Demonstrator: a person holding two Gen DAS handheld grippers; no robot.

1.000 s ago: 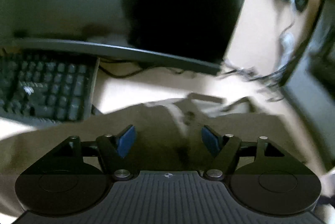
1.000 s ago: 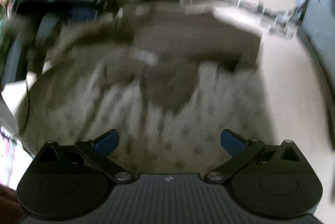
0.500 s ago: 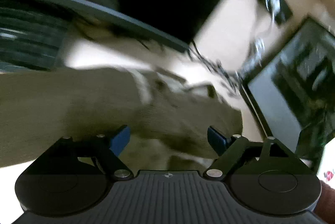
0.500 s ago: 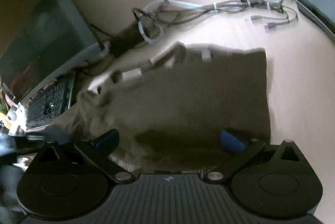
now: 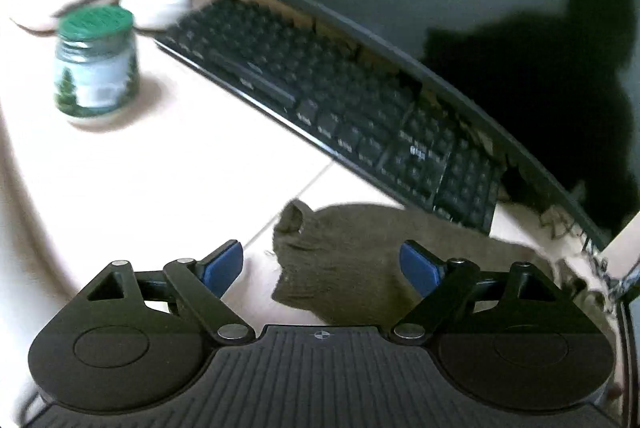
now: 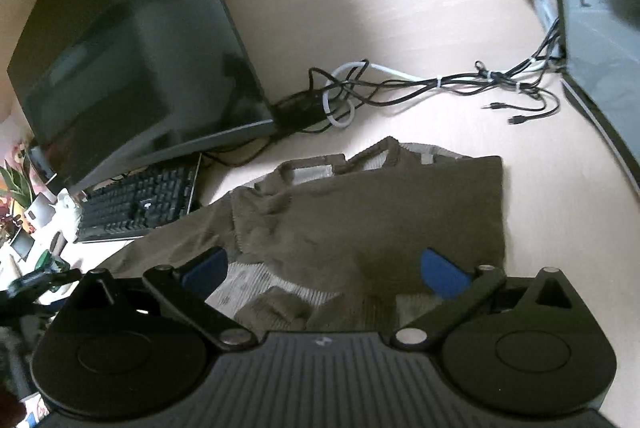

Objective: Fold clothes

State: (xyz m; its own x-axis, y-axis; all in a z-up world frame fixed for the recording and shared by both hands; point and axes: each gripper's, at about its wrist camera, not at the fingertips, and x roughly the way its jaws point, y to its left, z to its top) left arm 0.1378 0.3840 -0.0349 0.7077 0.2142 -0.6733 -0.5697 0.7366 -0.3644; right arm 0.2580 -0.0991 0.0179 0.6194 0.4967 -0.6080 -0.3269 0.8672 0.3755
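Pale wooden bench (image 6: 400,8) carries a monitor (image 6: 132,40), keyboard (image 5: 340,100), cables (image 6: 420,84) and the brown garment (image 6: 360,216), which lies partly doubled over itself, its patterned lining showing at the near edge. Right claw (image 6: 324,268) hangs spread and empty directly above that near edge, the cloth's long axis running left to right. Left claw (image 5: 320,264), also spread and empty, points at the garment's left end (image 5: 304,244), so each claw faces its own side.

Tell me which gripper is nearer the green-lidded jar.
Left. The left gripper hangs open over the desk with the jar ahead on its left; the right gripper is open over the brown garment, beyond the keyboard.
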